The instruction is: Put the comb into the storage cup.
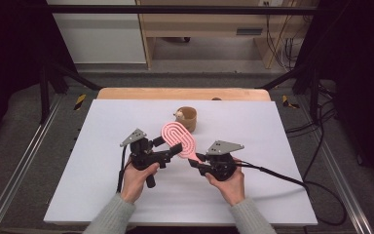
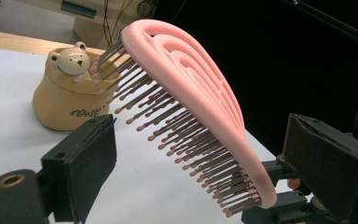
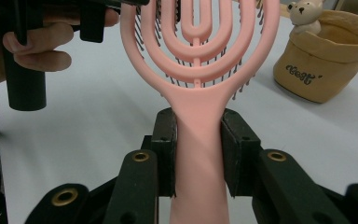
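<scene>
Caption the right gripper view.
Right gripper clamps pink hairbrush by its handle; bear pot behind.

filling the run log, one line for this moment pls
right claw: shut on pink hairbrush handle | left claw: open at bristles | bear pot: behind

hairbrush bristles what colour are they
Grey-brown with pinkish tips, clearest in the left gripper view.

Bare white table (image 1: 102,185) lies open left of, right of and nearer than the bear pot (image 1: 187,118). The raised pink brush (image 1: 179,138) crowds the pot's near side, bristles almost touching its rim.
</scene>
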`<state>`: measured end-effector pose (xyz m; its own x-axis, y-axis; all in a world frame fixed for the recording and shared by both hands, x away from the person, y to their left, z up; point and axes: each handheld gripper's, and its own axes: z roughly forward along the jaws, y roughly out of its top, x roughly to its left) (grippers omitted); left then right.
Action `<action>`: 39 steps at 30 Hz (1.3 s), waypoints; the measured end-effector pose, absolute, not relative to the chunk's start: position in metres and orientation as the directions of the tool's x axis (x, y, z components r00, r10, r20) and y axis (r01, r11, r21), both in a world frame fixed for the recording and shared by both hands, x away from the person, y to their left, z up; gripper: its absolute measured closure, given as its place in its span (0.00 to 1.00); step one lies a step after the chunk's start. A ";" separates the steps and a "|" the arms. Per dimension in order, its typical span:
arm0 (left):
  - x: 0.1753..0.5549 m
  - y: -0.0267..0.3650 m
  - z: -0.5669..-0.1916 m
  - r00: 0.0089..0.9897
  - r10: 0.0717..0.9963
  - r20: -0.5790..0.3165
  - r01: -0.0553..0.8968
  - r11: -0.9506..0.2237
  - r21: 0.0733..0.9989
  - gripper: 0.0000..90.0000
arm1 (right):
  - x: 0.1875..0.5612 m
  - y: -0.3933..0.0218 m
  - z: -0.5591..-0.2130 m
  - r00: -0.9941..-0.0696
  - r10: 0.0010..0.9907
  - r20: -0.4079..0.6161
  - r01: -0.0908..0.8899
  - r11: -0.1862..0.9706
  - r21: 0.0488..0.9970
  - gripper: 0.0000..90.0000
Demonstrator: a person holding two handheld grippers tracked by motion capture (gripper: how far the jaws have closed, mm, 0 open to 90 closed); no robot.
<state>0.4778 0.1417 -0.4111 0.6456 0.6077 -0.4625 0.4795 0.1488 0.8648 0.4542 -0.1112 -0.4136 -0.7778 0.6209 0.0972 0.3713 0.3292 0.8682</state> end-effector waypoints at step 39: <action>0.479 0.133 -0.414 0.587 0.581 -0.564 0.527 0.254 0.811 0.51 | 0.453 -0.110 -0.413 -0.788 0.609 0.094 0.358 0.328 0.874 0.77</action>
<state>0.4793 0.1326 -0.4138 0.5873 0.5808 -0.5636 0.5269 0.2543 0.8110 0.4529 -0.1103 -0.4132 -0.7876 0.6090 0.0936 0.3576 0.3280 0.8744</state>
